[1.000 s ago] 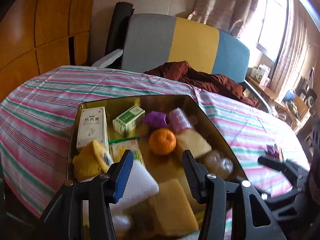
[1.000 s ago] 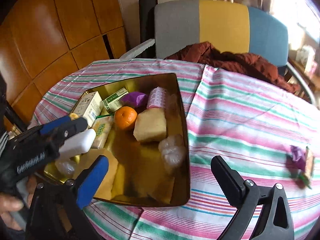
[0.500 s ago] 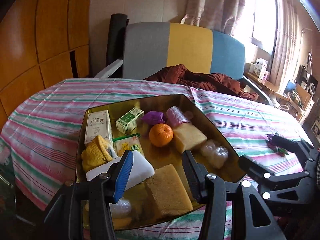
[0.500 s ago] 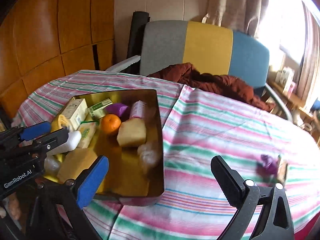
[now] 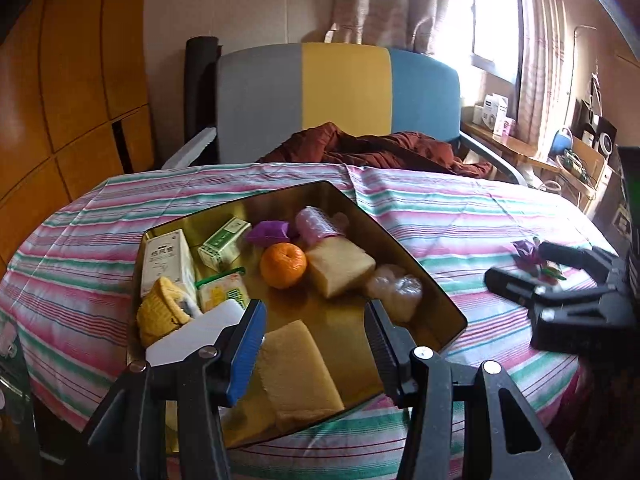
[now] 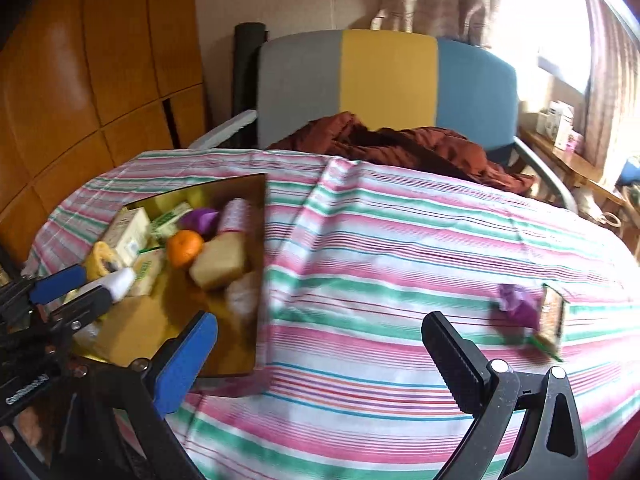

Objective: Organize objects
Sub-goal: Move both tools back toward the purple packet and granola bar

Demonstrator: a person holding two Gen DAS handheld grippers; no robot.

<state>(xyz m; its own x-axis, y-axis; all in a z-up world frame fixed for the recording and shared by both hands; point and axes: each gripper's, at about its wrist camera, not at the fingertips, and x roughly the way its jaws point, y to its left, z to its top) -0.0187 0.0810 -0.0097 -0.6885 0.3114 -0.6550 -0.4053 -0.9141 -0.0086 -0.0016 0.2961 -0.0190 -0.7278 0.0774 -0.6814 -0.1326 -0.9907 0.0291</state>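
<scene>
A gold tray [image 5: 332,312] on the striped tablecloth holds an orange [image 5: 283,265], tan sponge blocks [image 5: 340,266], small boxes [image 5: 166,260], a purple wrapper, a pink roll and a white block [image 5: 200,330]. My left gripper [image 5: 314,320] hovers open over the tray's near end with nothing between its fingers. On the cloth to the right lie a purple wrapper [image 6: 516,302] and a snack packet [image 6: 552,320]. My right gripper [image 6: 320,326] is open above bare cloth, left of those two items. The tray [image 6: 156,316] and the left gripper [image 6: 86,290] sit at that view's left.
A chair with a grey, yellow and blue back [image 5: 340,88] stands behind the round table, a rust-red garment [image 5: 380,150] draped on it. Wooden panels [image 5: 72,80] line the left wall. A cluttered shelf [image 5: 520,140] runs under the window at right.
Both grippers have drawn back from the tray and stayed open. The right gripper has swung right, so the purple wrapper and packet now lie close ahead of it.
</scene>
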